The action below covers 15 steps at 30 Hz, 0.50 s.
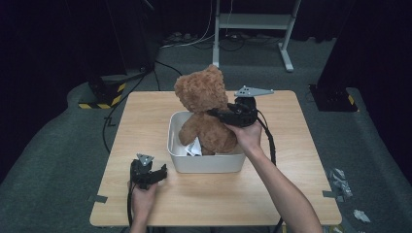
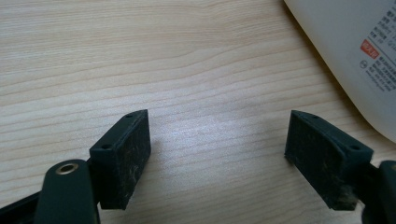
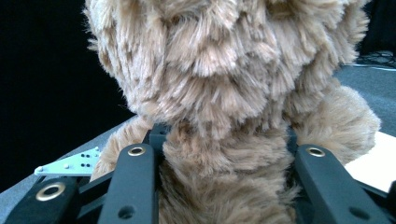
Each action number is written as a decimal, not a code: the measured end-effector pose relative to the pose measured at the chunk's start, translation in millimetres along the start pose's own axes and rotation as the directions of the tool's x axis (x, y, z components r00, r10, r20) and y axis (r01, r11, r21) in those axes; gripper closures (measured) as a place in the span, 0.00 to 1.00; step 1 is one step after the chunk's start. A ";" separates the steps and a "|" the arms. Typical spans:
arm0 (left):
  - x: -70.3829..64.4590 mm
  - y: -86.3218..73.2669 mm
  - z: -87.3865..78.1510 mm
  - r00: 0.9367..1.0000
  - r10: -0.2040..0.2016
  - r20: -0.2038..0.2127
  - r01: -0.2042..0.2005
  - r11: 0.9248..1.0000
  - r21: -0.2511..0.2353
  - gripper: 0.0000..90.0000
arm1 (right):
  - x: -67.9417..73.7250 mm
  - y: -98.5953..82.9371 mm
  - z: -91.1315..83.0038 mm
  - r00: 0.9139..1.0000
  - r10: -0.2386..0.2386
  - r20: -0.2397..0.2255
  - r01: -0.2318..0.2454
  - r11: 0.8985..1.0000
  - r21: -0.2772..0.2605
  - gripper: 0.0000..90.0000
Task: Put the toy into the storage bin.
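A brown teddy bear stands upright with its lower body inside a white plastic bin in the middle of the wooden table. My right gripper comes from the right and is shut on the bear's torso below the head. In the right gripper view the jaws of my right gripper press into the teddy bear's fur from both sides. My left gripper rests low over the table by the bin's front left corner. In its own view my left gripper is open over bare wood, with the bin to the right.
A white tag or paper lies in the bin beside the bear. Pieces of tape stick to the table's edges. On the floor are a metal stand behind the table, cables, a yellow-black striped base and crumpled scraps.
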State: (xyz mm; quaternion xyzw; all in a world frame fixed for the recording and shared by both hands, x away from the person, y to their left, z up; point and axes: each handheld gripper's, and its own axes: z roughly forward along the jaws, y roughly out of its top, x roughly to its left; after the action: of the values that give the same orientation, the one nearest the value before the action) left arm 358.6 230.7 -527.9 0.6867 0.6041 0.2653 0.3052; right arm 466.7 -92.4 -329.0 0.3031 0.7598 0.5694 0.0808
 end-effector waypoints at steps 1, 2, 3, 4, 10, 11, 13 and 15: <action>0.0 0.0 0.0 1.000 0.000 0.000 0.000 1.000 0.000 0.25 | -0.2 -0.3 0.3 1.000 -0.001 0.000 0.001 1.000 0.002 0.64; 0.0 0.0 0.0 1.000 -0.001 0.000 0.001 1.000 0.001 0.25 | -0.1 -0.6 0.5 1.000 0.003 -0.002 -0.003 1.000 0.006 0.64; 0.0 0.0 0.0 1.000 0.000 0.000 0.000 1.000 0.000 0.25 | -0.5 -0.8 0.7 1.000 0.001 -0.003 -0.001 1.000 0.008 0.64; 0.0 0.0 0.0 1.000 -0.001 0.001 0.001 1.000 0.000 0.25 | -0.8 -1.1 0.8 1.000 -0.001 -0.002 0.001 1.000 0.009 0.64; 0.0 0.0 0.0 1.000 0.000 0.001 0.000 1.000 0.000 0.25 | -4.2 -3.7 1.0 1.000 0.011 -0.002 -0.011 1.000 0.020 0.63; 0.0 0.1 0.0 1.000 0.000 0.000 0.000 1.000 0.000 0.25 | -4.3 -4.1 0.9 1.000 0.016 -0.001 -0.016 1.000 0.024 0.63; -0.1 0.0 -0.1 1.000 -0.001 0.000 0.001 1.000 0.001 0.25 | -4.8 -4.8 1.0 1.000 0.014 0.000 -0.014 1.000 0.027 0.63; 0.0 0.0 0.0 1.000 0.000 0.000 0.000 1.000 0.001 0.25 | -5.2 -5.3 1.0 1.000 0.013 -0.001 -0.013 0.999 0.029 0.63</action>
State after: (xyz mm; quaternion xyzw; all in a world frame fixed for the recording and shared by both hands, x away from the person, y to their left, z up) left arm 358.6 230.6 -527.9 0.6868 0.6042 0.2649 0.3051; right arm 469.4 -95.4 -335.4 0.3089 0.7660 0.5591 0.0722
